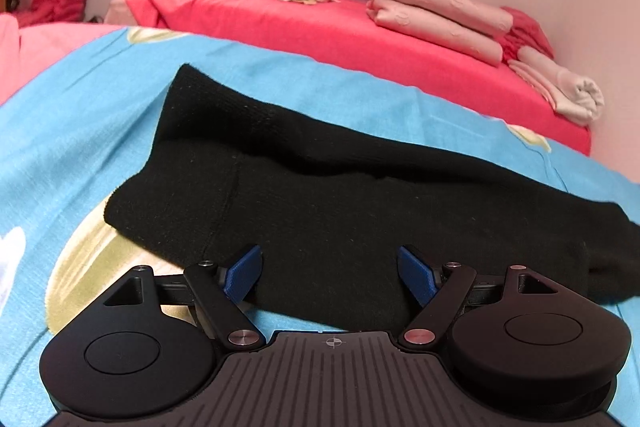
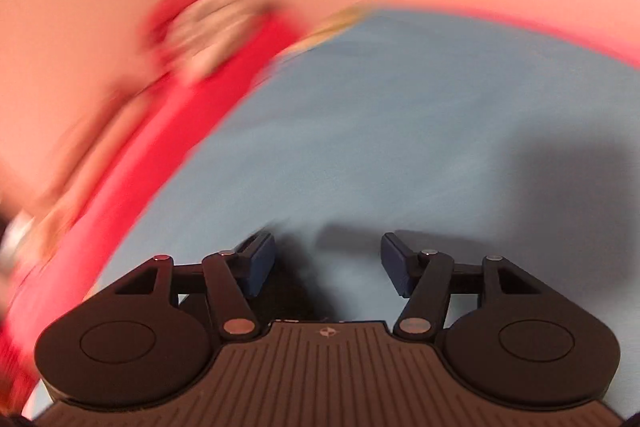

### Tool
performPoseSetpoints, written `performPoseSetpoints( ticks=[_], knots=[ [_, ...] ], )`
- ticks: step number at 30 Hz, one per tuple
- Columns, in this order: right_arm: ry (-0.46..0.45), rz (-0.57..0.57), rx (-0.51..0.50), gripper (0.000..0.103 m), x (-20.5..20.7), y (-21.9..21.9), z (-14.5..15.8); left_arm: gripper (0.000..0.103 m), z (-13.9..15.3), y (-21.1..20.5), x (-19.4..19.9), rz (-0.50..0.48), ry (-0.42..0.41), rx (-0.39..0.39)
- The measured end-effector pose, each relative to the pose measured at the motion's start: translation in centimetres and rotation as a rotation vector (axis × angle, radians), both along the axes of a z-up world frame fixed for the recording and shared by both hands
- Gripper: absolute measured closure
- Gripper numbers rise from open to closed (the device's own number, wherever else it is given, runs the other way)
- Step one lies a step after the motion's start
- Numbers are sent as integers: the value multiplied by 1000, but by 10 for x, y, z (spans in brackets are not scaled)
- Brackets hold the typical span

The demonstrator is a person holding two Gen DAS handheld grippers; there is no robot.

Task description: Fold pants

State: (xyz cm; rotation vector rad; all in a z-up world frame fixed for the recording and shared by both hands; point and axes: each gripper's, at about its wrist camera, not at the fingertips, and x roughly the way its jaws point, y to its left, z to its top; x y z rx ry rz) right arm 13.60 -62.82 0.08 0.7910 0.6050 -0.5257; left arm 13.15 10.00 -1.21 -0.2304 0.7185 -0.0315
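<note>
Folded black pants [image 1: 320, 187] on blue sheet [image 1: 80, 131], left gripper [image 1: 331, 269] open over them, right gripper [image 2: 328, 259] open, empty, above bare sheet

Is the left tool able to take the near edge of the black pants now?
Probably yes. The left tool is open, the black pants lie just ahead between its fingers on the blue sheet, and nothing blocks them.

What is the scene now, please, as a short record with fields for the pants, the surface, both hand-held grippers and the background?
pants: black pants, folded, lying flat
surface: blue bedsheet
left hand-held gripper: open, just above the pants' near edge, gripping nothing
right hand-held gripper: open, nothing between the fingers, over bare bedsheet
background: red cover with folded pink cloths
right view: blurred
</note>
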Motion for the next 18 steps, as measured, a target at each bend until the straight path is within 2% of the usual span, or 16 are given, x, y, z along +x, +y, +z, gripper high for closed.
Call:
performPoseSetpoints(
  ticks=[3,4,5,8,10,12,14,16,18],
  knots=[
    [-101,-155,-49,25,-35,6,11,0,2,-1,-6,-24,-3,14],
    [-128,-153,-79,25,-43,16,15,0,3,0,-9,-32,-8,15],
    [-141,-101,-118,25,-46,31,22,0,4,1,-13,-39,-16,12],
    [-210,231,-186,24,-43,101,38,0,9,8,-26,-42,-49,-10],
    [-257,534,-149,22,-32,163,42,0,13,12,-30,-28,-74,-23],
    [-265,837,-105,22,-19,234,43,0,18,16,-33,-11,-103,-32],
    [-268,1093,-70,22,-10,306,38,0,22,19,-33,4,-129,-40],
    [-227,1290,-46,25,0,374,27,0,22,22,-33,25,-143,-45],
    [-180,1403,-64,28,13,427,14,0,17,25,-34,40,-153,-49]
  ],
)
